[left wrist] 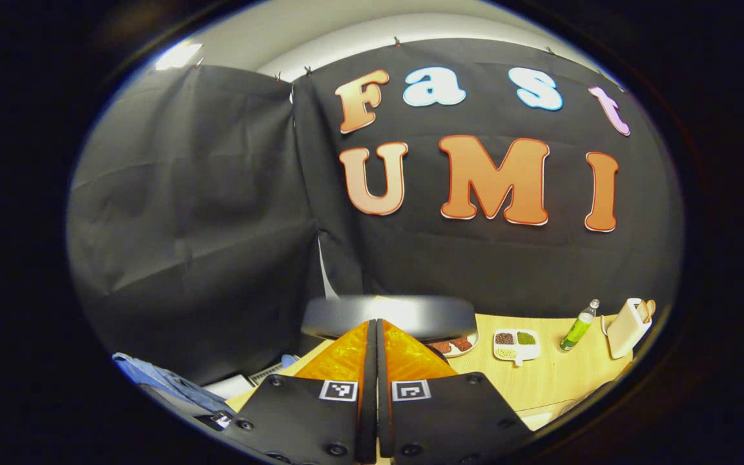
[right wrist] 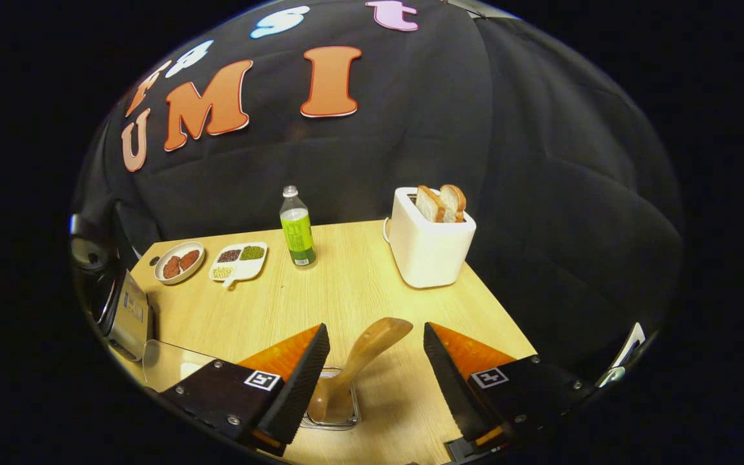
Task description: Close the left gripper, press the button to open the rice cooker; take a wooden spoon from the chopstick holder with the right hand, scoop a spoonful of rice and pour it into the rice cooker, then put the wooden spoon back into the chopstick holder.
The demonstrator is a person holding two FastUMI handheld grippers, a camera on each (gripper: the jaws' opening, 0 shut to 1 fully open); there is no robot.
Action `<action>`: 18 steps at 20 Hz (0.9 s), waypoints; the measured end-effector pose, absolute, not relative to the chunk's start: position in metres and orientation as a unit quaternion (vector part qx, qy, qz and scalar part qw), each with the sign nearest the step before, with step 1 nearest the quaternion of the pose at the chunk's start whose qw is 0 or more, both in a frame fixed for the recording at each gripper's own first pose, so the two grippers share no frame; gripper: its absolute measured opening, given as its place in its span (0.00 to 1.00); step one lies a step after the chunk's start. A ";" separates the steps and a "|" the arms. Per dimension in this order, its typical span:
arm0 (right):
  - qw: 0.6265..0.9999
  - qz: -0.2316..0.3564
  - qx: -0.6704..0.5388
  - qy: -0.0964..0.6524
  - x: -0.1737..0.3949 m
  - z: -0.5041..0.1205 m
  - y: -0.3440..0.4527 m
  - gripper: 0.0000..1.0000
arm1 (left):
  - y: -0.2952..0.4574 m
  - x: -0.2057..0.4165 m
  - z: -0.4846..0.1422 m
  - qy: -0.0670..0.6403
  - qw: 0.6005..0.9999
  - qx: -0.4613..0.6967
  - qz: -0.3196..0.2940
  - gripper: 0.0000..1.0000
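Right gripper point(right wrist: 376, 352) stood wide open astride the wooden spoon point(right wrist: 359, 361) in its chopstick holder point(right wrist: 333, 420); light, rigid, best gripped mid-handle; left gripper point(left wrist: 375, 342) was closed.

1. The surface point(right wrist: 359, 284) is a light wood-grain top set against the booth's black cloth wall.
2. Along its far edge stand a green bottle point(right wrist: 296, 229) and a white toaster point(right wrist: 429, 244) with two slices of bread upright in it.
3. To the bottle's left lie a divided white dish point(right wrist: 238, 261) of grains and a small oval plate point(right wrist: 179, 262).
4. Near the front sits the clear chopstick holder point(right wrist: 332, 403) with the wooden spoon point(right wrist: 365, 358) leaning in it.
5. The rice cooker point(right wrist: 123, 316) sits at the left edge.
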State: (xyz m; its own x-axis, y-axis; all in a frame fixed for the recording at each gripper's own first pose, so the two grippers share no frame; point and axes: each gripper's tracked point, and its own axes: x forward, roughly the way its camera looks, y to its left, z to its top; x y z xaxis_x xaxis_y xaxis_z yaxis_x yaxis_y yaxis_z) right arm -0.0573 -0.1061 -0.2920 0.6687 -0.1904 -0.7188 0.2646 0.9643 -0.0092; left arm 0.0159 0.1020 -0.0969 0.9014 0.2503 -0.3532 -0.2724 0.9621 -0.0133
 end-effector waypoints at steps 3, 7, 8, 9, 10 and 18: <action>0.897 -0.121 0.091 0.414 -0.061 -0.310 -0.103 0.86 | 0.094 0.006 -0.100 0.184 0.974 -0.016 0.133 0.25; 0.881 -0.106 0.142 0.439 -0.055 -0.333 -0.091 0.83 | 0.087 -0.010 -0.099 0.191 0.971 0.017 0.143 0.41; 0.878 -0.106 0.150 0.442 -0.053 -0.338 -0.090 0.82 | 0.084 -0.013 -0.098 0.192 0.971 0.019 0.144 0.47; 0.876 -0.106 0.157 0.444 -0.050 -0.342 -0.089 0.75 | 0.082 -0.017 -0.097 0.193 0.970 0.022 0.147 0.52; 0.872 -0.105 0.166 0.448 -0.050 -0.344 -0.088 0.71 | 0.082 -0.021 -0.097 0.193 0.969 0.025 0.151 0.58; 0.854 -0.083 0.225 0.462 -0.054 -0.357 -0.068 0.19 | 0.068 -0.049 -0.107 0.215 0.961 0.049 0.168 0.53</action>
